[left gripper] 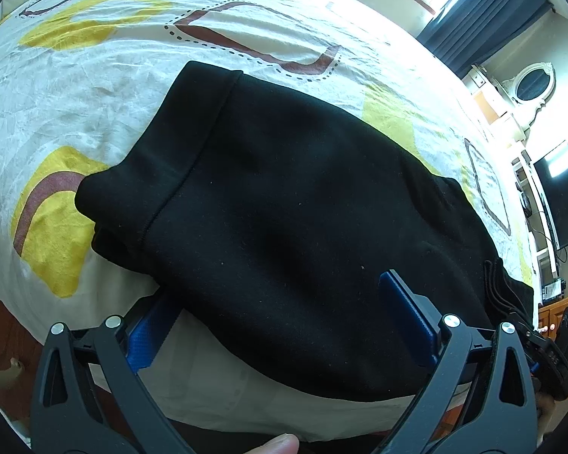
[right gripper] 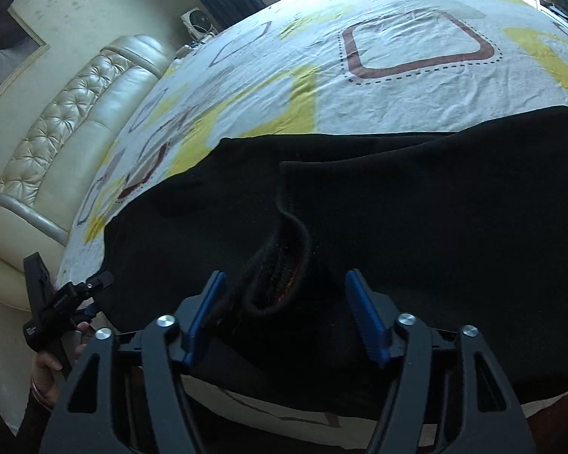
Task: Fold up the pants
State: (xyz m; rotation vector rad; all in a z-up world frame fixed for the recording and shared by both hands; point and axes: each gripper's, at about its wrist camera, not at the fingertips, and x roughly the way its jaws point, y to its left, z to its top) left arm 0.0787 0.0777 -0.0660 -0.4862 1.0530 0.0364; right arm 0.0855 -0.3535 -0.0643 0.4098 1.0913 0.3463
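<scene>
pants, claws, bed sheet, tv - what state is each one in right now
black pants: folded into a wide bundle, lying on the bed near its front edge
cuff end: curled up, opening showing, between the right claw's pads but not pinched
left claw: open, straddling the near edge of the pants
right claw: open
bed sheet: spread out, lightly wrinkled
tv: screen dark

A patterned bedsheet (left gripper: 94, 87), tufted cream headboard (right gripper: 56, 121) and dark television (left gripper: 560, 196).
</scene>
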